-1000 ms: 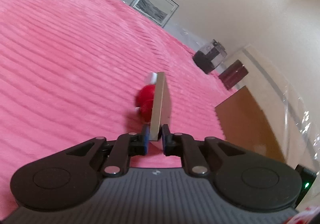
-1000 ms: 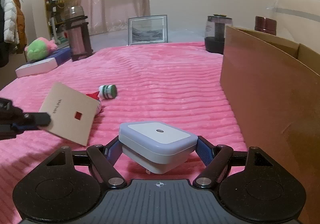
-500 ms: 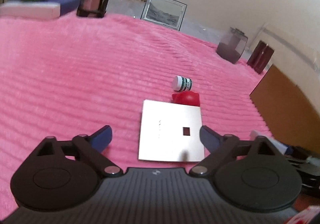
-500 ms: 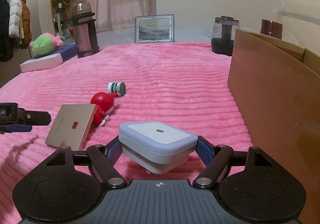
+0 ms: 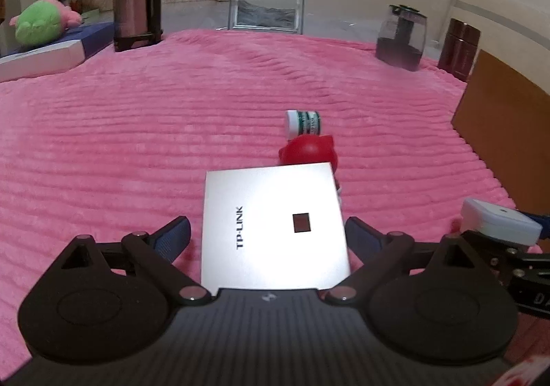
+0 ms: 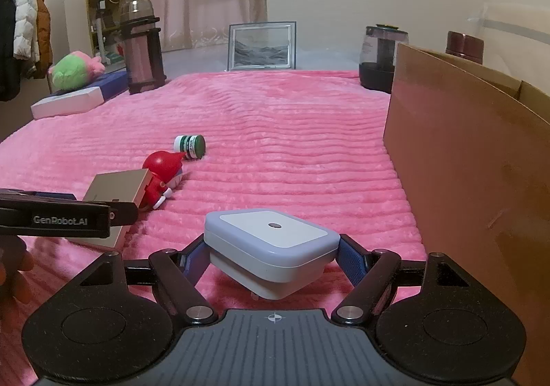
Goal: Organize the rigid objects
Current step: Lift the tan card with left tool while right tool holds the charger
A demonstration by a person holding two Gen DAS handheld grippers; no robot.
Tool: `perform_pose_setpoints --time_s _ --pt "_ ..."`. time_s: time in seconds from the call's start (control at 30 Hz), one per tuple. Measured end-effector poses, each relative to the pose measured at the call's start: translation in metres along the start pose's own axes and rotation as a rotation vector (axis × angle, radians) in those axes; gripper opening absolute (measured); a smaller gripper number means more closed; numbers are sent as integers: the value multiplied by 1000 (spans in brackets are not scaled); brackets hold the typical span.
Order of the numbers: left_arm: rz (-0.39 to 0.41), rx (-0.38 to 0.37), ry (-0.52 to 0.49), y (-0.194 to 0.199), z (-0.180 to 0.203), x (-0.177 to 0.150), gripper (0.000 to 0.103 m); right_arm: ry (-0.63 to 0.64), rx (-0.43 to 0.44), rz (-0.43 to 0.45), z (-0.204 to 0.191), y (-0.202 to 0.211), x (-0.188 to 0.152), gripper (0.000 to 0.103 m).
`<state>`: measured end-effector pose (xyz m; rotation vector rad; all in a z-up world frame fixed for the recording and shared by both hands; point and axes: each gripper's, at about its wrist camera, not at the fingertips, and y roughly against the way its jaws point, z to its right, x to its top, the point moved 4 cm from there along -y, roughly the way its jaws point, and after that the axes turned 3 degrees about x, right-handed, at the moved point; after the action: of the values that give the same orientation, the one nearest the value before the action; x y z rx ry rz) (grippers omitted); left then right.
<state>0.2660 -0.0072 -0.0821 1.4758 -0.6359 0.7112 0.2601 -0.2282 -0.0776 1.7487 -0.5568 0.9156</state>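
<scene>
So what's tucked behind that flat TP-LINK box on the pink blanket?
Behind the TP-LINK box lies a red Santa figure, its lower part hidden by the box. Beyond it rests a small green-labelled bottle on its side. What is under the box cannot be seen.

Warm dim indoor light, glare on flat box [image 5: 273, 227], fisheye-bent edges

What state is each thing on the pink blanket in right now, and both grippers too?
TP-LINK box: lying flat, between open jaws, not gripped.
Left gripper: open, its jaws have just been opening.
Right gripper: shut on the white plug-in device.
Red figurine: lying on its side, against the box.
Green-capped bottle: lying on its side.
Cardboard box: upright, flaps open.
</scene>
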Motion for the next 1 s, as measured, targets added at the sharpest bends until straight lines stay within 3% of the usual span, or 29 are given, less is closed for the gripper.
perform_pose_setpoints --time_s 0.17,0.6,1.0 --pt "-6 -11 0 -2 -1 -3 87 2 -3 -1 1 -1 -1 74" --pt "-17 -30 -19 7 -9 -4 85 34 8 4 -8 3 2 74" --pt "10 -58 -80 64 -18 9 85 91 59 37 -34 40 17 74"
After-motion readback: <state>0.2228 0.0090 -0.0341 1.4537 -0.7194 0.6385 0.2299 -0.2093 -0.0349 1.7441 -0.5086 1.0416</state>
